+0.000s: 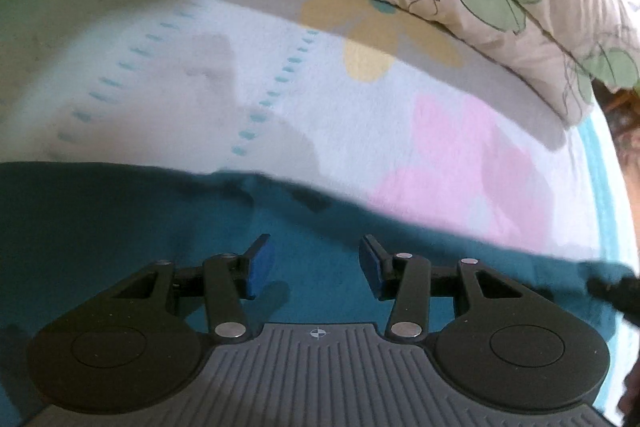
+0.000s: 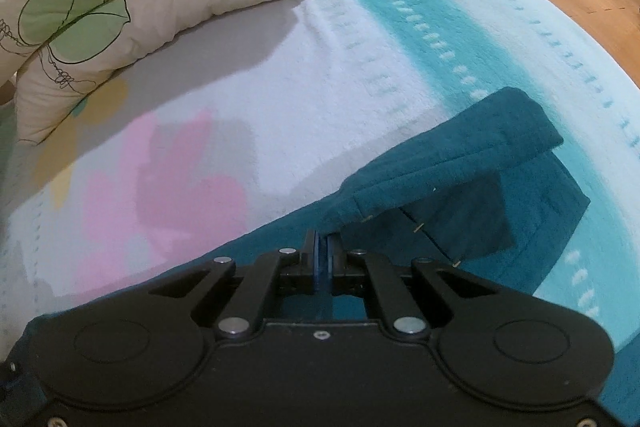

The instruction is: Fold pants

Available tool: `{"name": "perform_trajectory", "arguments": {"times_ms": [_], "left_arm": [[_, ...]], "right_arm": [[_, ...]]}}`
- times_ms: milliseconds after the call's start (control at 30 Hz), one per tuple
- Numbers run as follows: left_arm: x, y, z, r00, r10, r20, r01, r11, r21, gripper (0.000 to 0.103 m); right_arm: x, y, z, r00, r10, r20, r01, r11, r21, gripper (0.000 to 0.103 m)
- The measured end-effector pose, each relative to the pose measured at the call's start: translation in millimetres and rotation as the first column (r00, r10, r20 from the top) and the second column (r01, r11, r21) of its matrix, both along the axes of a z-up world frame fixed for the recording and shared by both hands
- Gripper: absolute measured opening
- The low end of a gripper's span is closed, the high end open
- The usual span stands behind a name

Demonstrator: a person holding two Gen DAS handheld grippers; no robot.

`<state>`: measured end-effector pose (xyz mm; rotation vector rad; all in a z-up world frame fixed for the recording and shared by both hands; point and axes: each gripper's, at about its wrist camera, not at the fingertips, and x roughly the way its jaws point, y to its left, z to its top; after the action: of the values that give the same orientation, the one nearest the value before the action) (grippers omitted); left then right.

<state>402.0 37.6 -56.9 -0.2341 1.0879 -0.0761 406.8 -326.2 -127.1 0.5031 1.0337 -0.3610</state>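
While left gripper (image 1: 316, 267) gapes; right gripper (image 2: 323, 247) fingers pinch crinkled teal pants (image 2: 460, 155).

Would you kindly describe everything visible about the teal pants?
The pants are dark teal, of a soft, slightly crinkled woven-looking cloth, lying on the bedspread. One end is folded back, showing a darker inner flap and seams. The right gripper is shut on an edge; the left gripper hovers open over a flat stretch.
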Motion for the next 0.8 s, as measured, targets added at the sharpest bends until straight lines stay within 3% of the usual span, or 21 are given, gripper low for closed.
{"name": "perform_trajectory", "arguments": {"times_ms": [267,600,633,700,800], "left_arm": [[24.0,-12.5,-14.7,0.997,0.012,-0.070,-0.017,0.997,-0.077,0.046],[35.5,-15.2,-37.2,0.987,0.079,-0.138,-0.091,0.993,-0.078,0.045],[37.5,-13.7,-40.1,0.983,0.099,-0.153,-0.111,0.991,-0.073,0.043],[35.1,-10.8,-39.4,0.978,0.145,-0.151,-0.153,0.987,-0.048,0.015],[15.5,-12.1,-22.1,0.988,0.134,-0.079,-0.136,0.990,-0.024,0.008]], "right_arm": [[-9.4,-8.2,-10.6,1.000,0.004,-0.005,-0.004,0.999,0.033,0.009],[-10.5,-10.9,-8.5,1.000,0.010,-0.002,-0.010,0.999,0.045,0.009],[-11.8,-10.9,-7.5,1.000,0.011,-0.002,-0.010,0.999,0.046,0.009],[-15.0,-11.2,-4.3,1.000,0.012,0.006,-0.012,0.999,0.053,0.009],[-22.0,-12.4,3.5,1.000,0.008,0.017,-0.009,0.998,0.060,0.009]]}}
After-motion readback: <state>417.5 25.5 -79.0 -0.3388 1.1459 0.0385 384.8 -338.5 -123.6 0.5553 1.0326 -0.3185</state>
